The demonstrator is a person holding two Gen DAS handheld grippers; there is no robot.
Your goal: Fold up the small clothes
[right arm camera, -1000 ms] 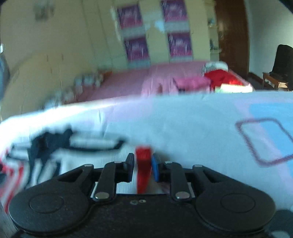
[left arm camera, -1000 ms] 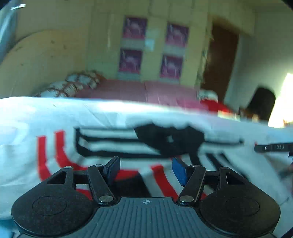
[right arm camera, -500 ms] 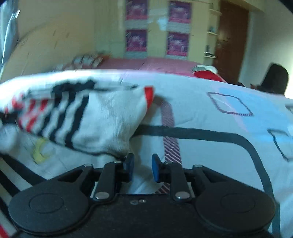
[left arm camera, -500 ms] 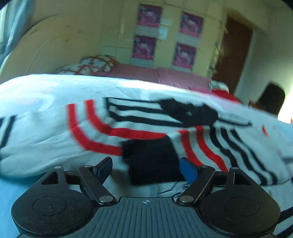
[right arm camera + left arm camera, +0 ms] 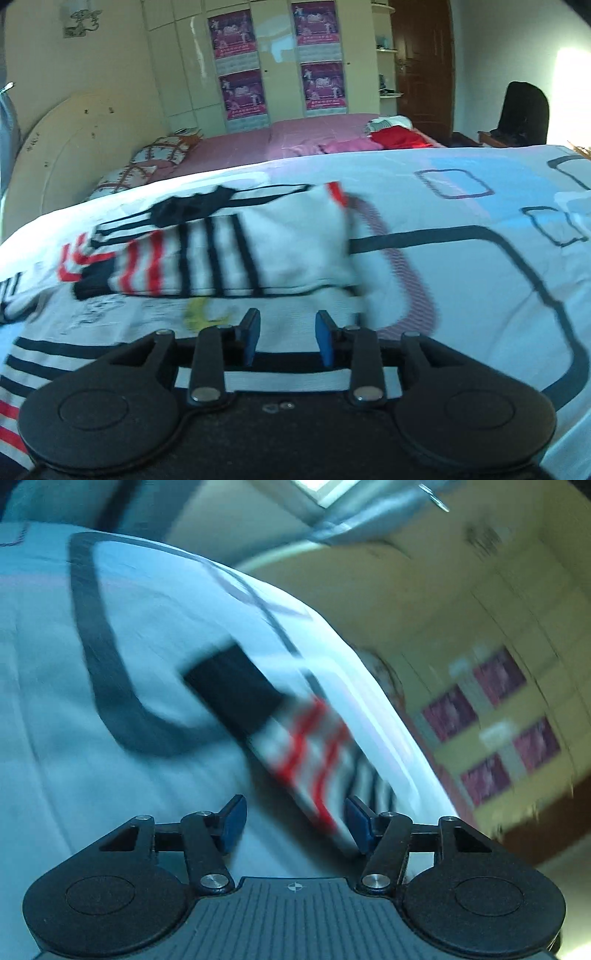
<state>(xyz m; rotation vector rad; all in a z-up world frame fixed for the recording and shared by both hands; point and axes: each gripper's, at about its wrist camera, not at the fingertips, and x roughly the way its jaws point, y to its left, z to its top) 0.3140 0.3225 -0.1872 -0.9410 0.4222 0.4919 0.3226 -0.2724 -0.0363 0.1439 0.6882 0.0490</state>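
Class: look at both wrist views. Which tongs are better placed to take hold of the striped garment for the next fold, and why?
Probably the right tongs: they face the striped garment squarely, jaws opening, nothing between them. The left tongs view is tilted and blurred, jaws closing, with only a sleeve end near them.

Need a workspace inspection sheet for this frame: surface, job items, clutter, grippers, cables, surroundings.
Surface: white bedsheet with dark line and square prints, some wrinkles.
Job's things: striped garment, white with black and red stripes, lying partly folded on the sheet; blurred in the left wrist view.
Clutter: pink and red clothes on the pink bed behind.
Grippers: left gripper jaws closing, the garment's edge between them but not pinched; right gripper jaws opening, nothing gripped, over the garment's near edge.
Cables: nothing seen.
Surroundings: wardrobe with posters, brown door, dark chair, patterned pillows.
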